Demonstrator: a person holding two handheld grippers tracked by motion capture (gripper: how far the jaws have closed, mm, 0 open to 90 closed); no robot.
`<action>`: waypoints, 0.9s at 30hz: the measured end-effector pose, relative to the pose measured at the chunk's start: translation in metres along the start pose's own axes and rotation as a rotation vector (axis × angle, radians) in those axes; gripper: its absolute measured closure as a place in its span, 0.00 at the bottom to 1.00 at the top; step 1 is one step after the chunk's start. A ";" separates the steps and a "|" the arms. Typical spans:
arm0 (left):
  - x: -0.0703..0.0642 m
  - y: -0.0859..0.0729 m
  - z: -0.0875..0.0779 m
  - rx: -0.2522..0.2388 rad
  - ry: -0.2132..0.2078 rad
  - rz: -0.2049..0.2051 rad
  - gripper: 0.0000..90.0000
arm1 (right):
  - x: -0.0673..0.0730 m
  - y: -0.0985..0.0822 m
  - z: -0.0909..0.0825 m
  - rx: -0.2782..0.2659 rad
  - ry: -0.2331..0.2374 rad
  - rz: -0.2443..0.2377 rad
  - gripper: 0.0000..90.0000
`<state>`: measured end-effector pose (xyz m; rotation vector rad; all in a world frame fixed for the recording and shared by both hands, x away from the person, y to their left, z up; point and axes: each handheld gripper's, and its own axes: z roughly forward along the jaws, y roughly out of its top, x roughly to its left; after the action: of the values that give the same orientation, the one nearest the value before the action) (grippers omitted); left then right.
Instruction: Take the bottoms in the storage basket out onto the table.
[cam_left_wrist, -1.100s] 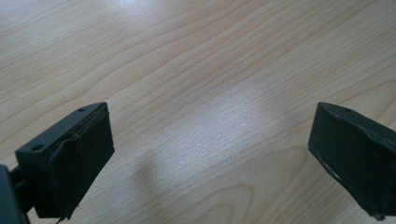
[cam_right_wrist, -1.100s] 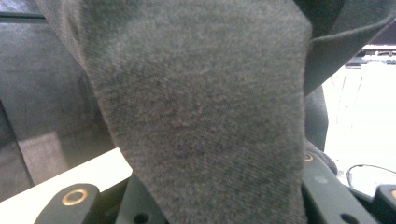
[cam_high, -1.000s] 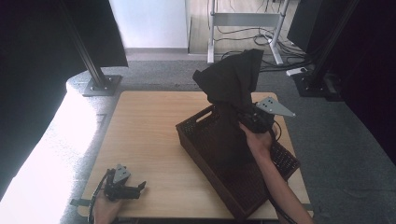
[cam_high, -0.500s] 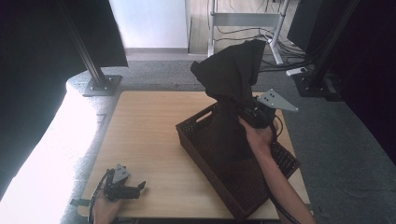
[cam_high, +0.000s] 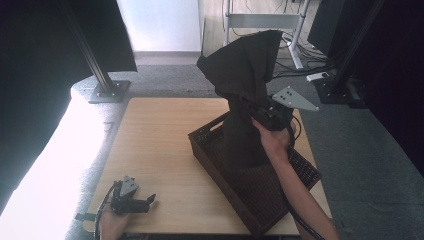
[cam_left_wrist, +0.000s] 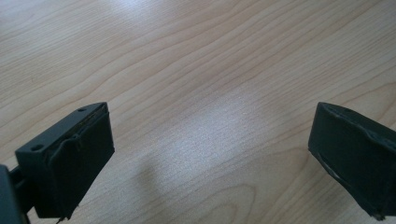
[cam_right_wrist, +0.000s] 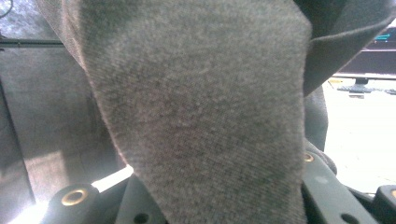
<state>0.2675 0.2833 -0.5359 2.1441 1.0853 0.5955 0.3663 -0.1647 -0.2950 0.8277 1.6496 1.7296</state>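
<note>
A dark grey cloth stands up in a tall peak above a dark wicker basket on the right half of the wooden table; its lower end still hangs into the basket. My right gripper holds it up from the right, shut on it, with the jaws hidden under the fabric. In the right gripper view the cloth drapes over the jaws. My left gripper rests at the table's front left corner. Its jaws stand wide open over bare wood.
A black post on a base plate stands off the table's far left corner. A metal frame and cables lie on the floor behind the table. Dark curtains hang at both sides. Bare wood spans the table's left half.
The right gripper has risen and carried the cloth higher out of the basket; the cloth's peak now stands taller. The left gripper has stayed in place.
</note>
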 end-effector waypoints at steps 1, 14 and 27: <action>0.000 0.000 0.000 0.000 0.000 0.000 0.00 | 0.000 0.000 0.000 0.000 0.000 0.000 0.71; 0.003 -0.001 -0.003 -0.004 0.001 -0.009 0.00 | 0.021 0.014 0.017 -0.015 0.047 0.006 0.71; 0.008 -0.003 -0.006 -0.011 0.010 -0.025 0.00 | 0.049 0.021 0.039 -0.023 0.112 0.003 0.71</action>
<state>0.2664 0.2936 -0.5330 2.1170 1.1105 0.5998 0.3660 -0.1031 -0.2707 0.7348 1.6982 1.8235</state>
